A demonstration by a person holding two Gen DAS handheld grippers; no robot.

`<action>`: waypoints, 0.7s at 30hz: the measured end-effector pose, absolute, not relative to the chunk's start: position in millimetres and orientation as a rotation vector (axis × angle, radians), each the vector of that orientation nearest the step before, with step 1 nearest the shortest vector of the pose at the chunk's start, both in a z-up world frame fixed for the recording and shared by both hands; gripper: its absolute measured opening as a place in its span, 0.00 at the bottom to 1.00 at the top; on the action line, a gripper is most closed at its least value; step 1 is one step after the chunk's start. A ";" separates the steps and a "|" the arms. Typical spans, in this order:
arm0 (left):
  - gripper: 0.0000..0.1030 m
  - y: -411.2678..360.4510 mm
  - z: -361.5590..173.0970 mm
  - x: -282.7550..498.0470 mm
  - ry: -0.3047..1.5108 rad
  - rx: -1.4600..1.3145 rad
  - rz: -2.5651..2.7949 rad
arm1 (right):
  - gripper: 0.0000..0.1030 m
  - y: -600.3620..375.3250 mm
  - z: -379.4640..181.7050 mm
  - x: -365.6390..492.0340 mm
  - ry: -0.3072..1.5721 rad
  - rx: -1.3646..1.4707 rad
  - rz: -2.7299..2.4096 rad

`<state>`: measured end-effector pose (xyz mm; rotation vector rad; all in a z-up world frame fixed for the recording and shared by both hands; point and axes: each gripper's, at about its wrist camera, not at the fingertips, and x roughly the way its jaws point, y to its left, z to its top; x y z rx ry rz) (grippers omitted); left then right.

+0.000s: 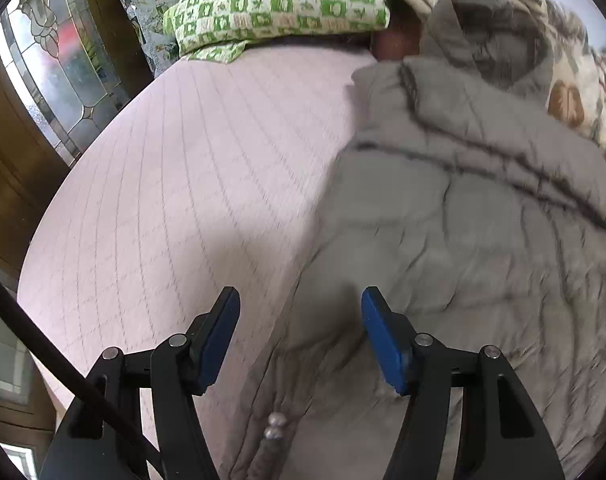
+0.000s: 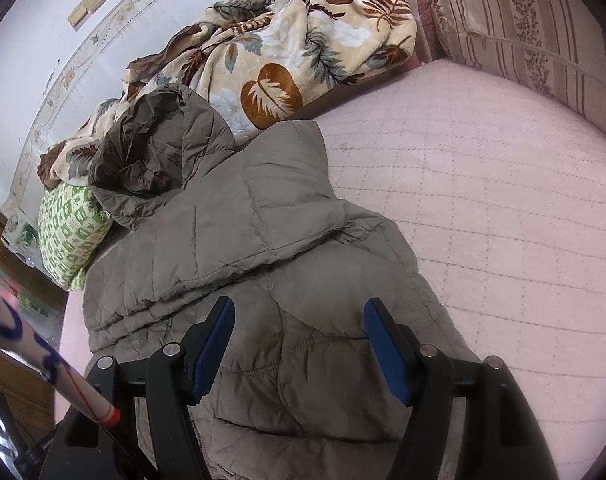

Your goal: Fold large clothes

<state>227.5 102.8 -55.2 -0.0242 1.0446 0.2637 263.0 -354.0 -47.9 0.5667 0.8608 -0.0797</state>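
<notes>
A grey quilted puffer jacket (image 1: pixel 463 220) lies on the pink quilted bed (image 1: pixel 183 180), its hood toward the far side. My left gripper (image 1: pixel 301 300) is open above the jacket's left edge near its zipper pull (image 1: pixel 275 426). In the right wrist view the jacket (image 2: pixel 263 232) lies partly folded, with a sleeve laid across the body and the hood (image 2: pixel 159 152) crumpled at the far end. My right gripper (image 2: pixel 299 312) is open just above the jacket's near part, holding nothing.
A green-and-white checked pillow (image 1: pixel 275 4) and a leaf-patterned blanket (image 2: pixel 287 48) lie at the bed's far side. A striped floral cushion (image 2: pixel 535 28) stands at the right. A wooden door with leaded glass (image 1: pixel 51 52) stands left of the bed. Bare pink bedspread (image 2: pixel 503 208) lies right of the jacket.
</notes>
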 end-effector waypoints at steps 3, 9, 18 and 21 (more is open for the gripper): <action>0.61 105.2 -72.8 217.8 1.087 -0.026 0.266 | 0.70 -352.9 -49.6 257.9 0.868 0.549 -0.093; 0.61 100.5 -85.6 198.3 1.084 -0.005 0.284 | 0.70 -346.3 -63.2 251.5 0.916 0.526 -0.085; 0.63 70.3 -27.5 196.6 0.946 -0.061 0.156 | 0.71 -337.0 -88.3 244.3 0.956 0.435 -0.128; 0.63 61.0 -21.0 211.3 0.922 -0.049 0.122 | 0.71 -326.4 -89.6 242.4 0.970 0.374 -0.147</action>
